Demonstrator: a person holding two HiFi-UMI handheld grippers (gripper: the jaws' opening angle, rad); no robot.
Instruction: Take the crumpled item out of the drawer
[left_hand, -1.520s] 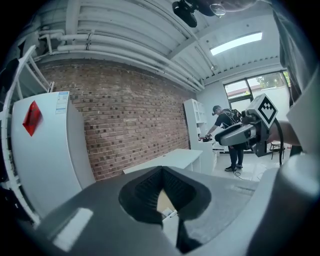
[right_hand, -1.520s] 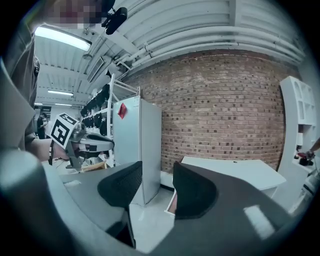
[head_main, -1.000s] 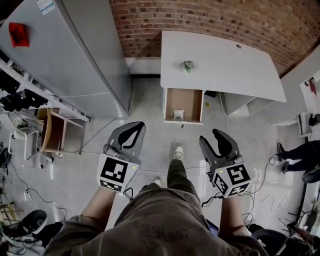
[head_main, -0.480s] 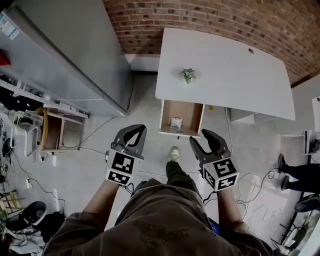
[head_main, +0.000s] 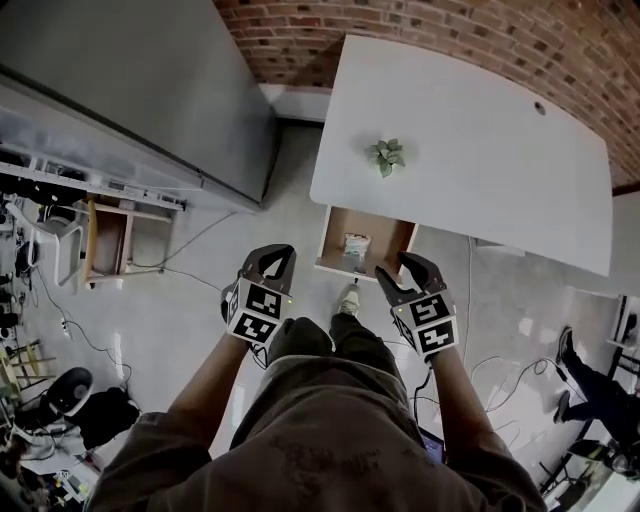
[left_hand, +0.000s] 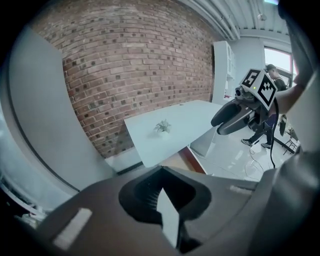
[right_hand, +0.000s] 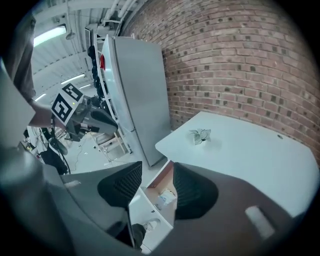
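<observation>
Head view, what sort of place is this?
Likely a lab or workshop: a bare brick wall, a white table with an open drawer, and cluttered shelves at the left.

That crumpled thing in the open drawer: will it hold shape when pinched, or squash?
The crumpled item looks like thin, creased wrapping, so it probably squashes when pinched and weighs little. It seems to lie loose on the floor of the drawer, so a push would likely just slide it.

The drawer's (head_main: 390, 238) 12 o'clock end is hidden under the worktop (head_main: 470, 140); the item (head_main: 355, 247) inside is too small to be made out.
</observation>
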